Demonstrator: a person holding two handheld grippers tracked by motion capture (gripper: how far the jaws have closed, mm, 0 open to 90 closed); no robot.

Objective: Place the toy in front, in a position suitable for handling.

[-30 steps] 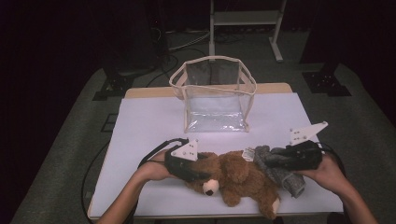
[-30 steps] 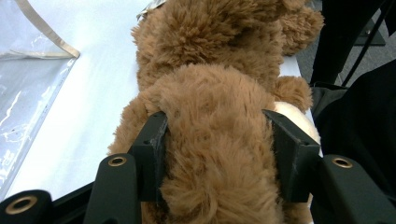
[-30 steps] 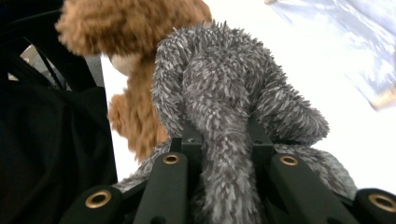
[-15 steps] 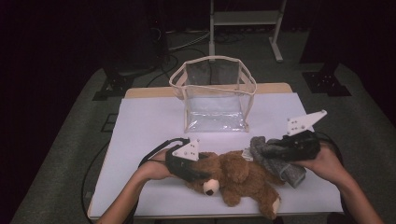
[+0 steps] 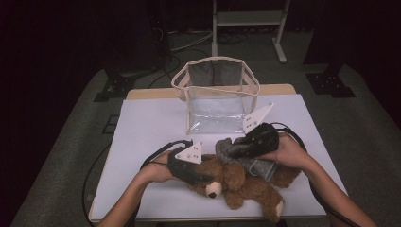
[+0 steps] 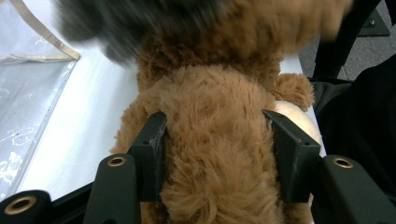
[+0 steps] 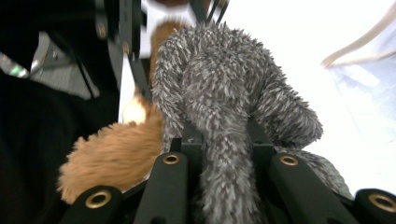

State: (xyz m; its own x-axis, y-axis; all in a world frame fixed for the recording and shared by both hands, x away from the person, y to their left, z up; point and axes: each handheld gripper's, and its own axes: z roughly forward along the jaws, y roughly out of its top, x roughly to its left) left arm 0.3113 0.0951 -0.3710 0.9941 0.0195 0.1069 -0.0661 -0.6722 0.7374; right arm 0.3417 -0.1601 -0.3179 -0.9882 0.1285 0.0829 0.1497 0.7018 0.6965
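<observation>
Moved leftward since earlier, the right gripper (image 5: 227,146) carries a grey plush toy (image 5: 246,158), jaws clamped on it, above the brown teddy bear (image 5: 236,182). Left gripper (image 5: 201,177) squeezes the bear, lying on the near table (image 5: 151,127).

Dim room, grey carpet floor (image 5: 71,142), white-topped table (image 5: 151,123), white metal stand (image 5: 246,19) behind.

Grey plush toy (image 7: 224,93) pinched between black fingers (image 7: 189,149), brown teddy bear (image 7: 112,154) beside
</observation>
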